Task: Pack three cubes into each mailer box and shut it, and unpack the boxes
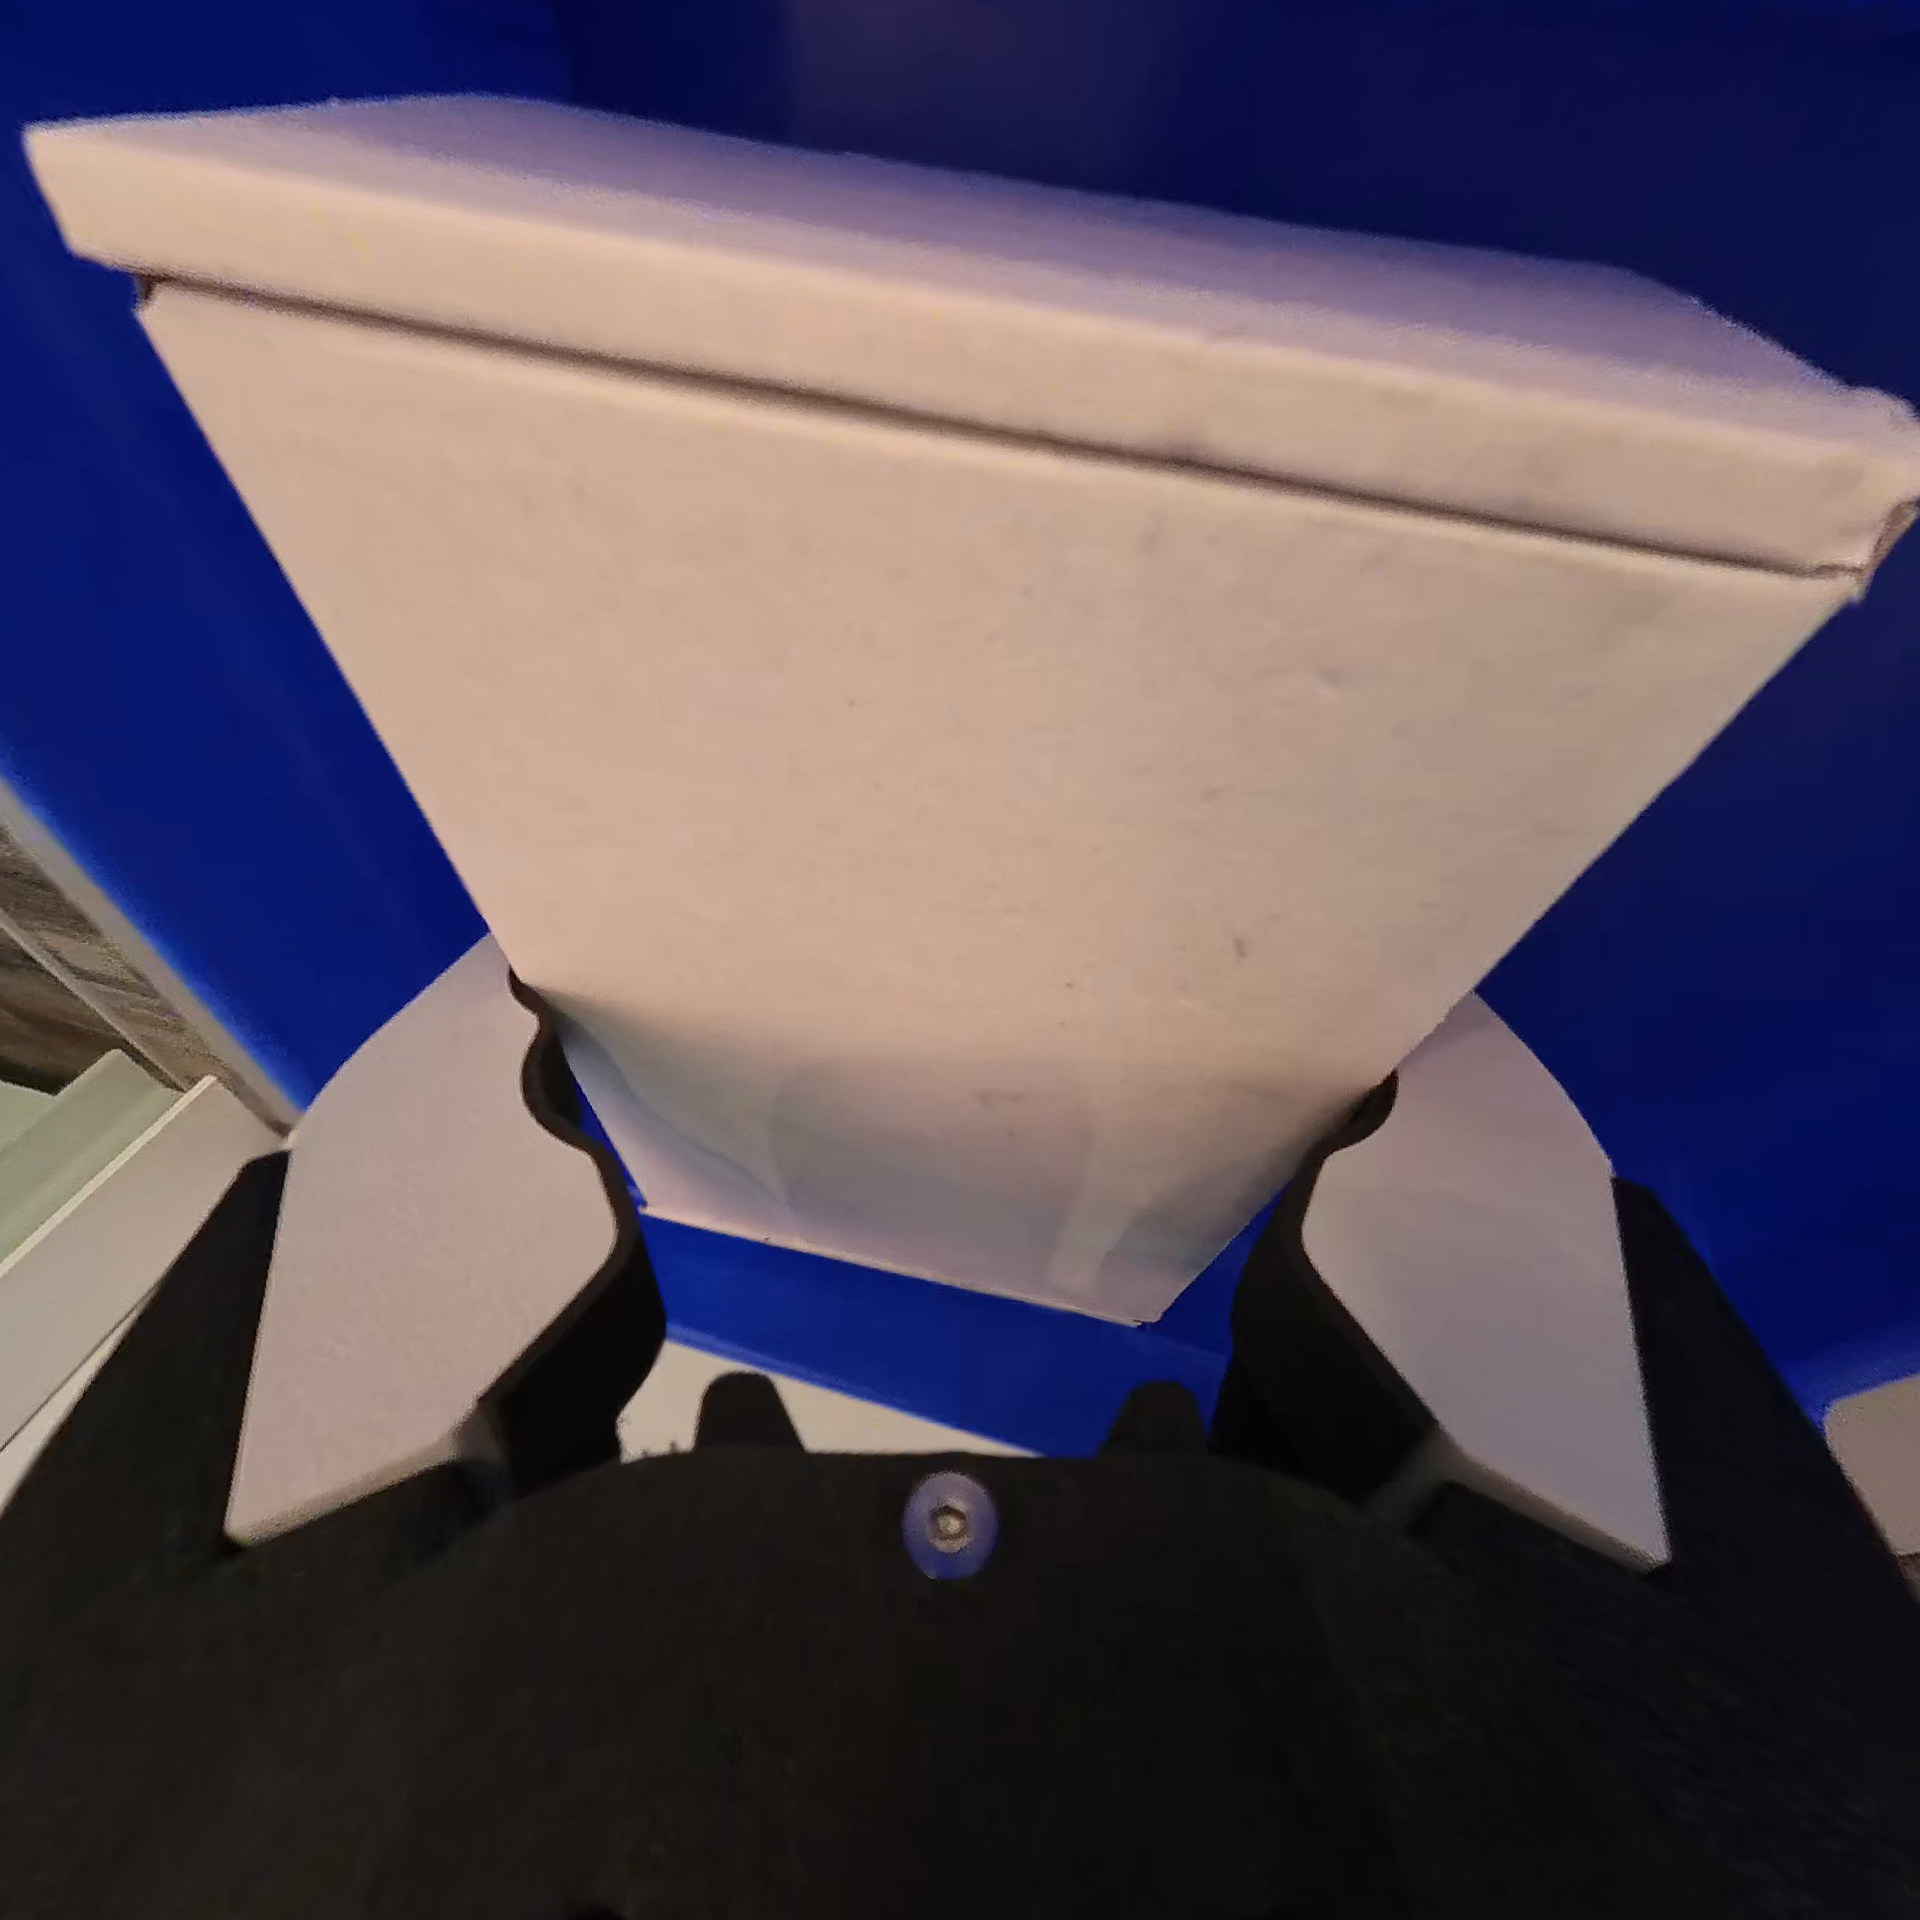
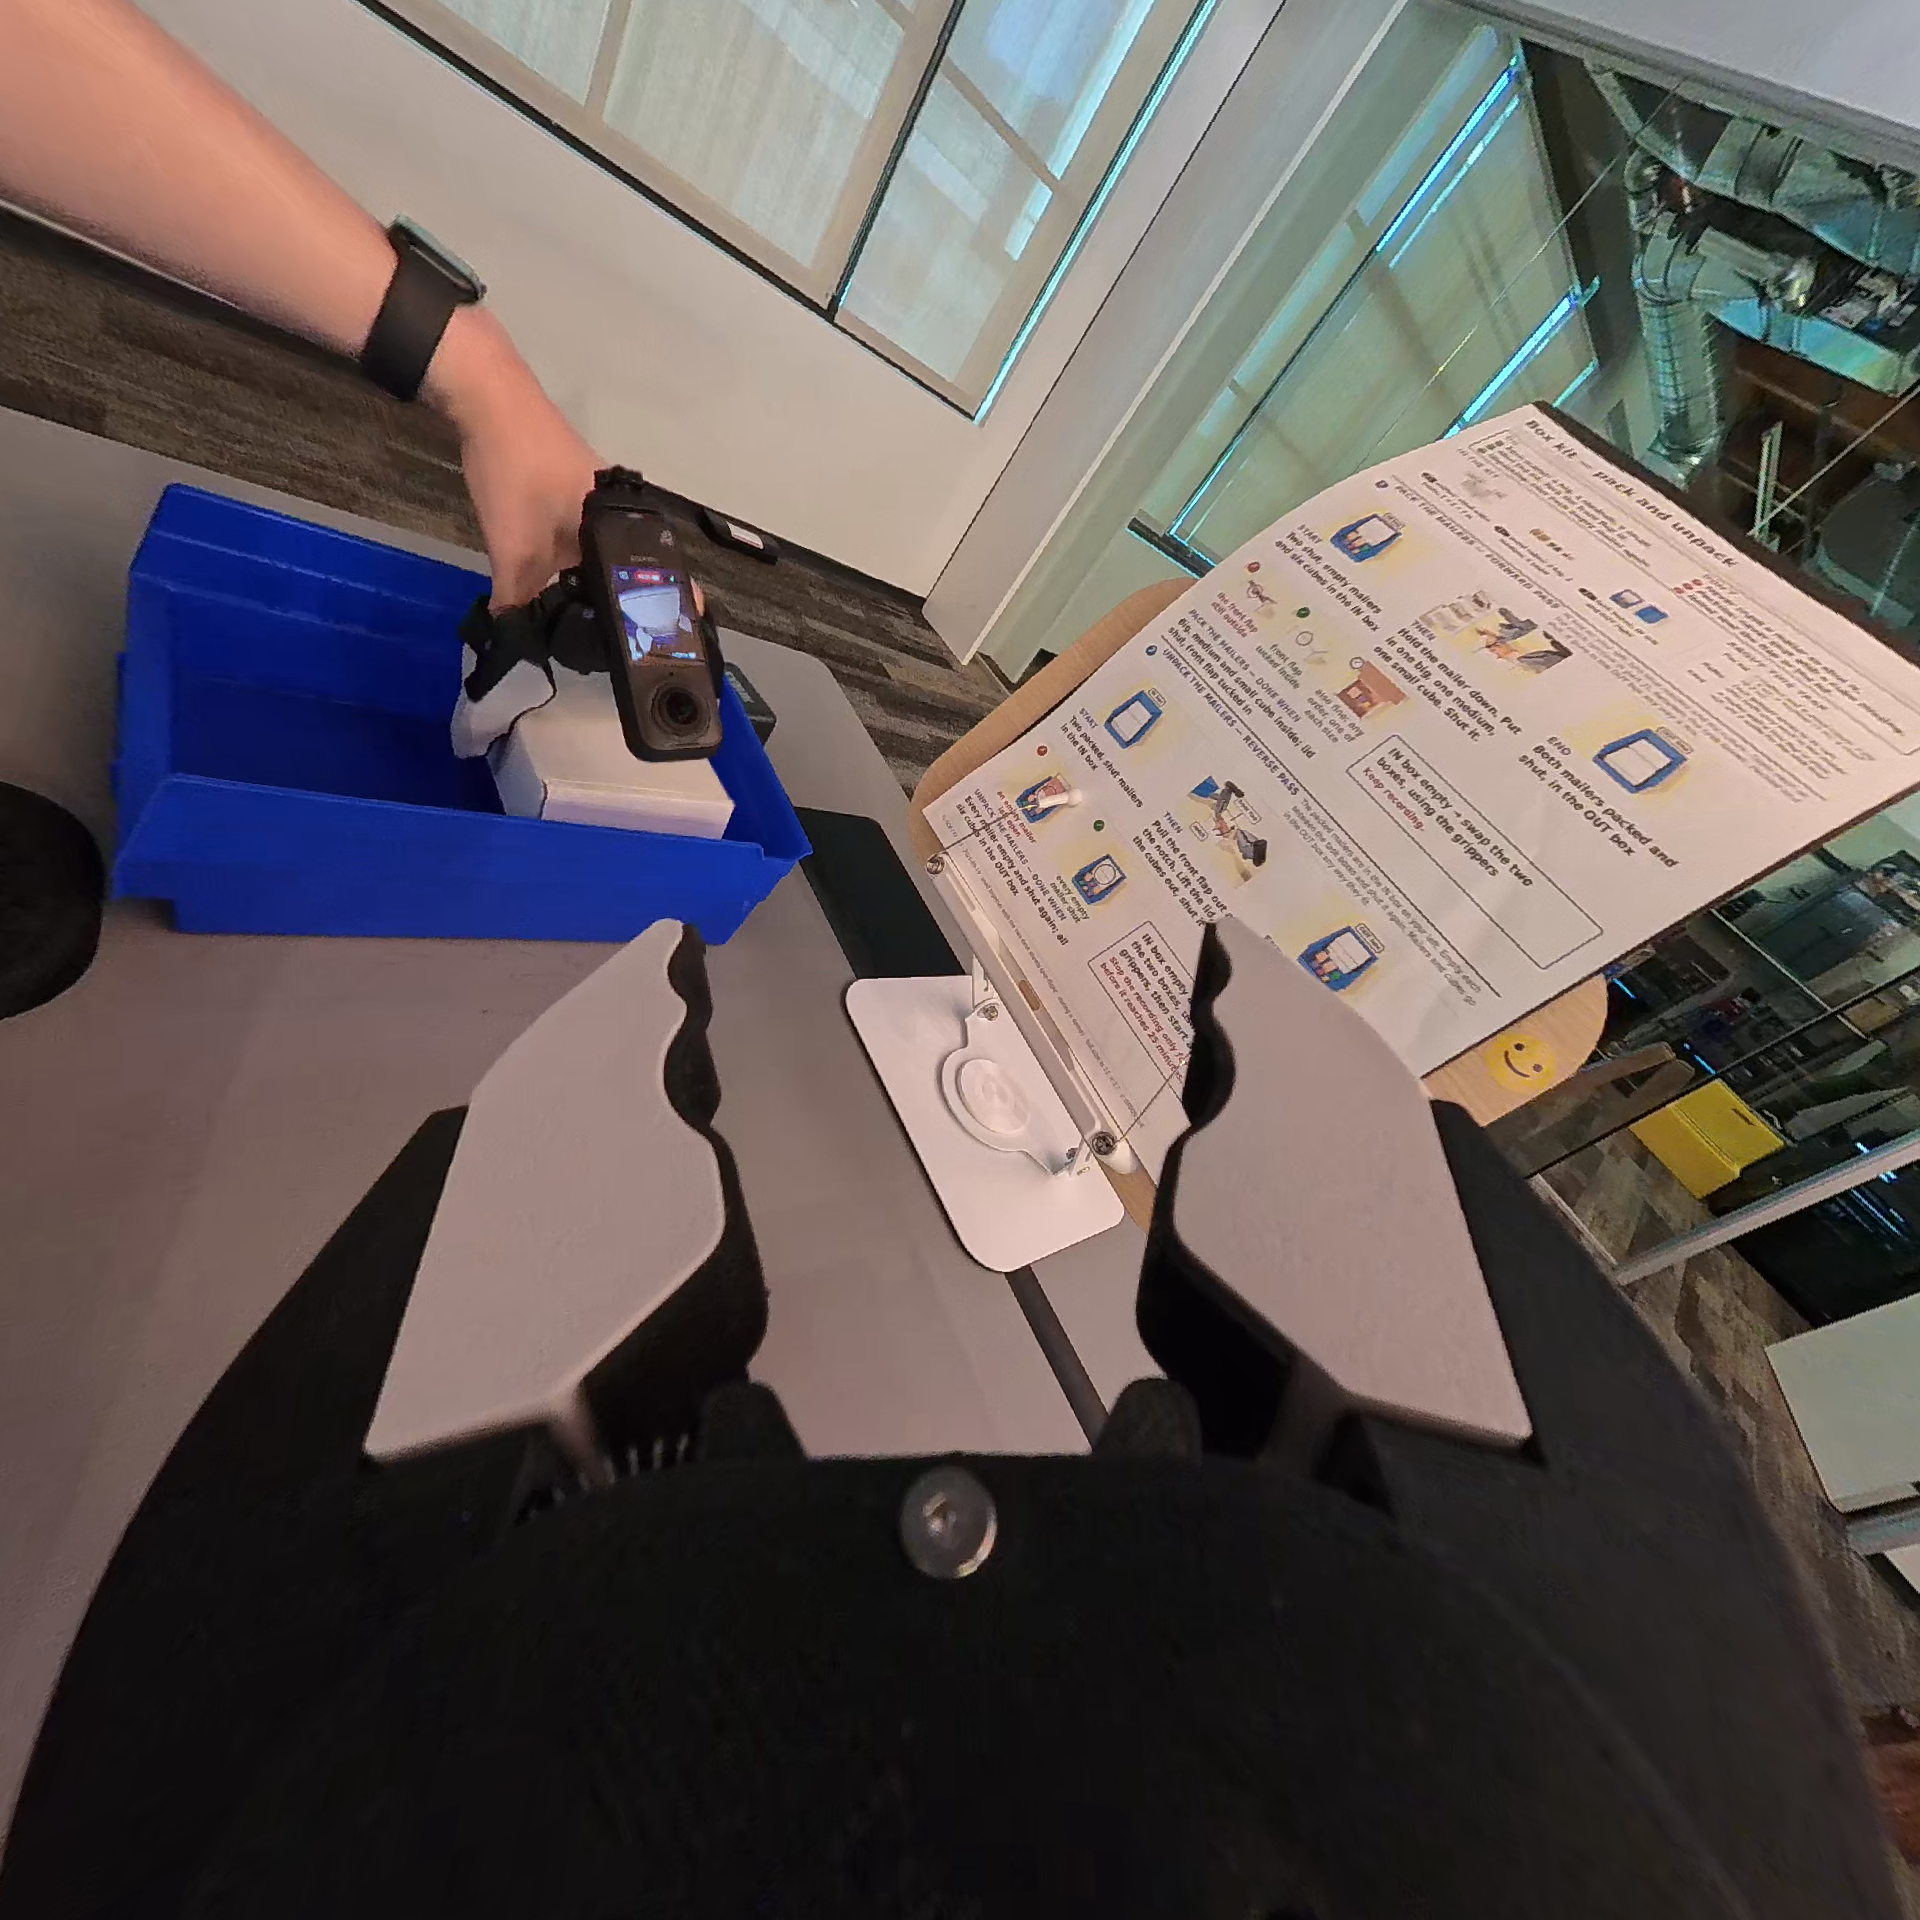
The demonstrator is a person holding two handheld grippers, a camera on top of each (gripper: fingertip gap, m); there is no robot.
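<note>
My left claw (image 1: 961, 1081) grips the shut white mailer box (image 1: 831, 675) across its near end, in the blue bin (image 2: 312, 831); stiff, light cardboard, probably slippery. Right claw (image 2: 945, 1039) hangs released, empty.

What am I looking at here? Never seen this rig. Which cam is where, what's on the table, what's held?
No robot arm: a person holds a two-finger gripper in each hand, and each carries a wide-angle camera looking along its jaws.

The left wrist view shows the left gripper shut on a closed white mailer box inside a blue bin.

The right wrist view shows the right gripper open and empty above a grey table. Farther off in it you see the same blue bin, the box, and the person's hand holding the left gripper with its camera. A white stand props up a printed instruction sheet. No cubes are visible.
</note>
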